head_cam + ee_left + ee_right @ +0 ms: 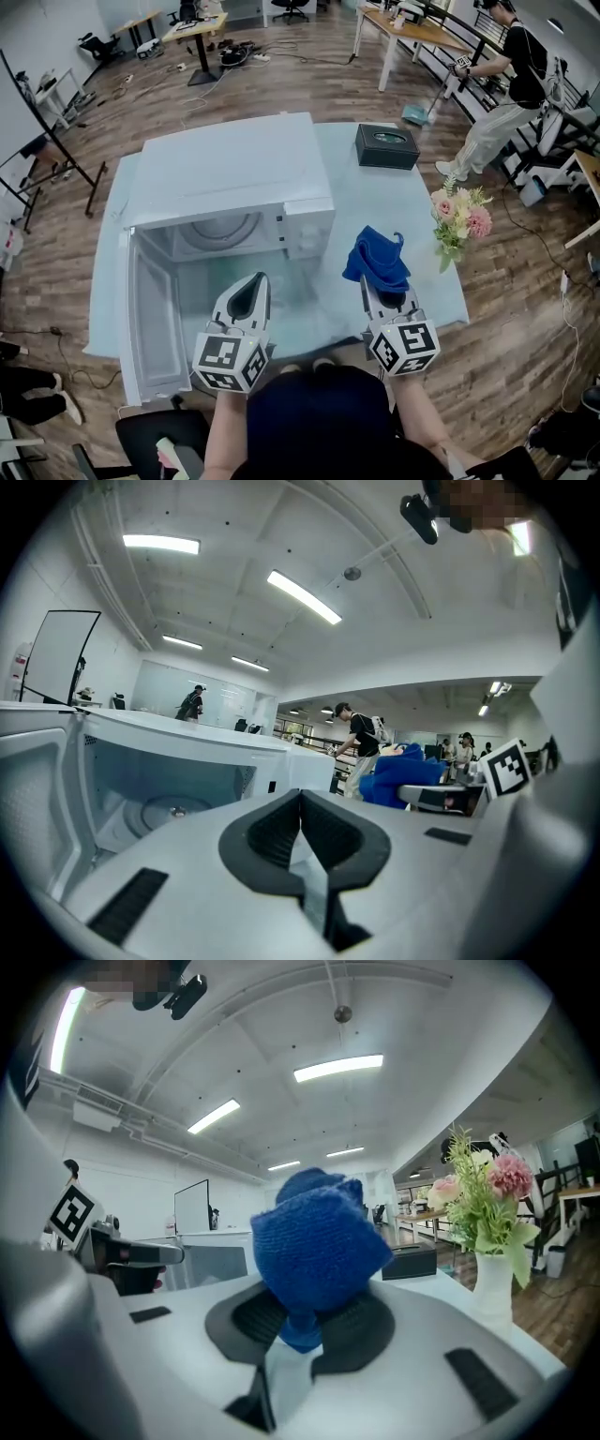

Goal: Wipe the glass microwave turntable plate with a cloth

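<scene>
1. Glass turntable plate [223,234] lies inside microwave [234,169]; door [155,319] swung open, giving access
2. Right gripper [300,1321] clamped on blue cloth [319,1241], bunched beyond tips, likely as wiping pad
3. Left gripper [302,803] jaws together, empty, near the opening

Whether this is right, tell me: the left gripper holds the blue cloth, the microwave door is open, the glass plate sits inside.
Wrong gripper: the right gripper holds the blue cloth in its jaws, as the right gripper view shows; the left gripper is shut, empty. The microwave door is open, the glass plate sits inside.
</scene>
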{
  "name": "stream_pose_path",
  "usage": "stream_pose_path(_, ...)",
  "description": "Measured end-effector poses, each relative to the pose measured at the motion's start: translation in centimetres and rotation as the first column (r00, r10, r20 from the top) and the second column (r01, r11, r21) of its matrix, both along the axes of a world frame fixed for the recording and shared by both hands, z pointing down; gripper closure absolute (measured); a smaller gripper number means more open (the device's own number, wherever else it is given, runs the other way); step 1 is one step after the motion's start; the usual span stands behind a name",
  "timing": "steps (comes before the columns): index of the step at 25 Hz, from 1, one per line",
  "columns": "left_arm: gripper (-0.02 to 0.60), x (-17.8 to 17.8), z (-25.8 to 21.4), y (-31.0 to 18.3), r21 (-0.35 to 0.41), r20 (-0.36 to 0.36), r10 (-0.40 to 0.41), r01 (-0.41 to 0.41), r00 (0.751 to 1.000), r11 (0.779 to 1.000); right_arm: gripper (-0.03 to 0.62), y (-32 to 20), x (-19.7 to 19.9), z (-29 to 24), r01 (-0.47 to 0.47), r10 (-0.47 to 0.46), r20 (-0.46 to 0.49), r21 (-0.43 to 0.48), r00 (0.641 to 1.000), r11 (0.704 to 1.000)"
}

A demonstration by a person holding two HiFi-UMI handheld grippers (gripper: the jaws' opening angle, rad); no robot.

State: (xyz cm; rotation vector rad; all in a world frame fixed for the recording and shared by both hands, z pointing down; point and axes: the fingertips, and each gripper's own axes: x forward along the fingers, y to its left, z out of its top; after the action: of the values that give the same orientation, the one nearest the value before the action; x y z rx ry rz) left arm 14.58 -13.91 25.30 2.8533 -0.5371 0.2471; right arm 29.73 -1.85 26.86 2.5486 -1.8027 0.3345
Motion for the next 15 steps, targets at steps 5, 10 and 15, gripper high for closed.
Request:
stream_pose_path(5, 0.577, 0.48, 0.21, -0.08, -0.007, 0.003, 0.007, -0.007, 1.000, 1.000, 0.543, -0.43, -0.12, 0.17, 0.009, -0.009, -0.001, -0.012, 1.000, 1.000)
stream_pose_path(10, 0.577, 0.73, 0.36, -0.22, -0.010, 0.004, -0.005, 0.005, 1.000, 1.000, 0.543, -0.63, -0.13, -0.01, 0.015, -0.015, -0.017, -0.017, 1.000, 1.000)
stream_pose_path(15, 0.577, 0.88, 0.65, -0.42, -0.017, 0.010, -0.012, 0.012, 1.000, 1.000, 0.543, -0.81, -0.26, 0.11, 0.024, -0.024, -0.015, -0.025, 1.000, 0.999)
